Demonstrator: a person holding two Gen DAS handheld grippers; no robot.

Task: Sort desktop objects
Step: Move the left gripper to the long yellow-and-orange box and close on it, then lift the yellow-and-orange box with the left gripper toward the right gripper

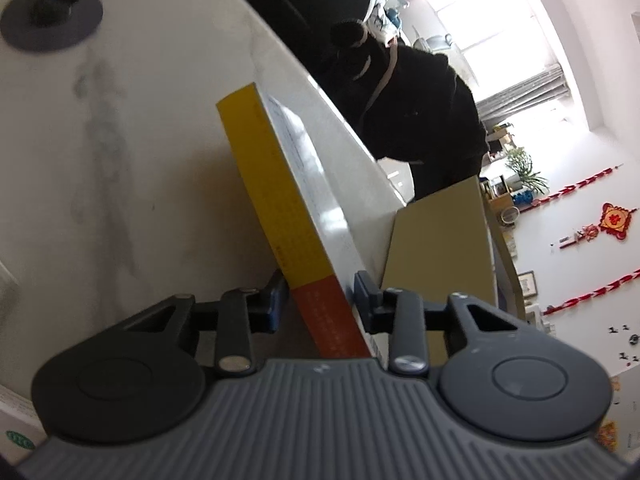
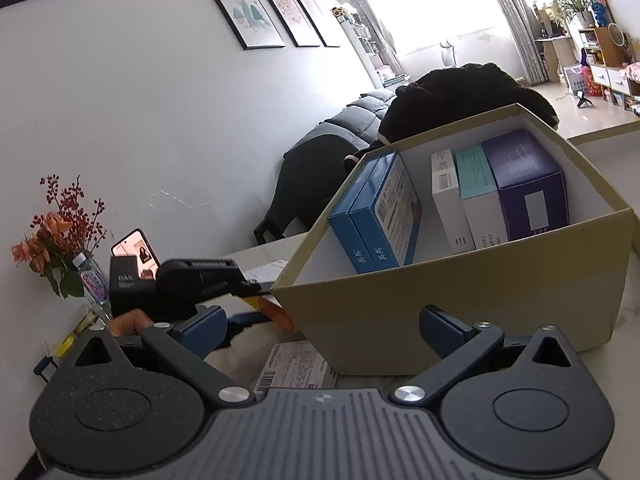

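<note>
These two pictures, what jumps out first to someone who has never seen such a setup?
In the left view, a yellow and orange box stands on edge on the white table, between the blue fingers of the left gripper. In the right view, a big open cardboard box fills the middle, with blue boxes, a white one and a purple box standing inside.

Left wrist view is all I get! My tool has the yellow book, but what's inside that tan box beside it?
Observer: The right wrist view looks into the tan box: two blue boxes lean at its left end.
Operator: Anything else in there?
Observer: A white box, a teal-topped box and a purple box stand together at the right.
Operator: Is my other tool holding something?
Observer: No, the right tool is open and empty, just before the box.
</note>
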